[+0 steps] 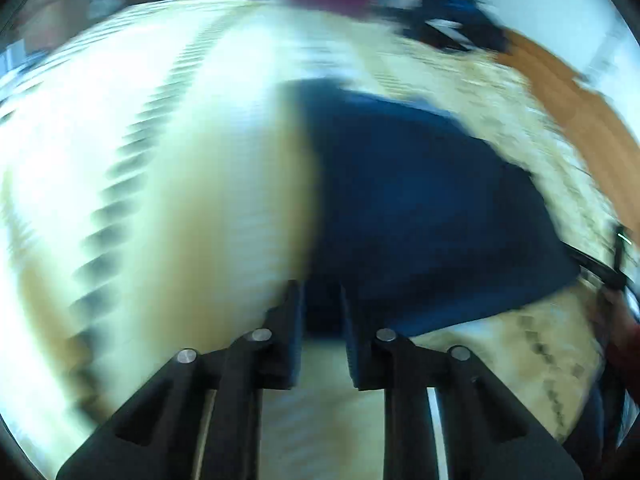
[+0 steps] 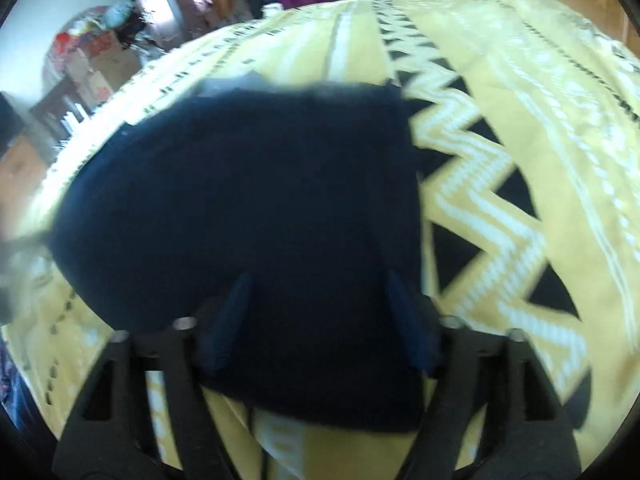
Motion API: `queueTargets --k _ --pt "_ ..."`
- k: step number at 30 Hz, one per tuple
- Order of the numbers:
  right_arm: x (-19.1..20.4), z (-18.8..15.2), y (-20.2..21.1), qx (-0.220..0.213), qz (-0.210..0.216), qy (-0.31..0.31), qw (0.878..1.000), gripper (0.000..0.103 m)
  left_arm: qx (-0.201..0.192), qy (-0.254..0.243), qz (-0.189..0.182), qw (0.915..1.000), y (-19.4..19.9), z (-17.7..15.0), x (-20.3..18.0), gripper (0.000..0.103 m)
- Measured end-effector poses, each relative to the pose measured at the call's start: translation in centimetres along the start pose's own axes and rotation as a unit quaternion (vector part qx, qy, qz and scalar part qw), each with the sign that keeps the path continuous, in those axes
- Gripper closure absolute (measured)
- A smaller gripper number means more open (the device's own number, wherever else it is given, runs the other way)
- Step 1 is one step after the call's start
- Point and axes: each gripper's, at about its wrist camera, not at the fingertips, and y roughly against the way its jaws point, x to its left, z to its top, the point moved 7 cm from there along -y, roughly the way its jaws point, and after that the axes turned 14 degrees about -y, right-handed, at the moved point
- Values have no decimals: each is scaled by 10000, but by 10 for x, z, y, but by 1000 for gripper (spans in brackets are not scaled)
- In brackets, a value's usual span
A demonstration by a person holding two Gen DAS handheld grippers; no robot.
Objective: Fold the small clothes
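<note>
In the left wrist view, the left gripper (image 1: 320,300) sits at the lower middle of the frame, its jaws only narrowly apart with the near edge of the dark blue garment (image 1: 420,208) reaching between them; heavy blur makes it impossible to tell whether the cloth is actually pinched. The garment spreads up and to the right over the yellow patterned bedspread (image 1: 180,200).

In the right wrist view, the right gripper (image 2: 320,304) is at the lower middle, jaws spread wide with the garment (image 2: 260,184) lying flat between and beneath them, nothing clamped. The zigzag band of the bedspread (image 2: 480,184) runs along the right.

Judging from this, a fold is being set up. To do it well, each gripper should take one near corner squarely, lift together just clear of the bedspread, and carry the edge evenly over so the layers line up without bunching.
</note>
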Motion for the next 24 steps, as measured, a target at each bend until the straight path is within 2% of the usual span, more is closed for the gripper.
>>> queueTargets --k 2,3,4,6,7,9,10,12,14,16,22,23,24 --pt "-14 -6 3 -49 -72 -299 9995 22 -215 721 -19 9972 18 -11 23 64" --pt "-21 -10 5 -72 -7 -525 9986 20 -262 918 68 9954 29 -14 25 61" --pt "-24 -14 7 -122 96 -692 9975 20 -395 1038 -114 9938 37 -13 19 60" --pt "-28 -15 10 -237 192 -857 9959 20 -845 1230 -898 9847 51 -8 -12 48" --pt "-26 -14 8 -248 169 -835 9961 20 -965 1240 -1120 9812 54 -6 -25 43" --pt "-24 -13 5 -254 88 -753 9968 19 -1103 1438 -1423 9731 48 -4 -44 40" --pt "-22 -12 3 -247 39 -705 9972 18 -1051 1546 -1464 9714 40 -4 -47 40" --pt "-20 -13 3 -243 16 -669 9975 17 -848 1869 -1309 9699 21 -11 -43 40" --pt "-20 -12 4 -245 45 -689 9973 17 -812 2244 -1234 9632 11 -19 -36 42" --pt "-22 -15 4 -256 57 -690 9973 17 -872 2290 -1144 9627 15 -20 -39 38" --pt "-23 -18 5 -254 74 -668 9974 13 -936 2538 -956 9579 18 -34 -52 37" --pt "-23 -18 4 -248 78 -658 9975 12 -943 2597 -921 9567 16 -37 -49 37" --pt "-23 -18 3 -245 82 -649 9976 11 -995 2778 -930 9509 16 -38 -48 37"
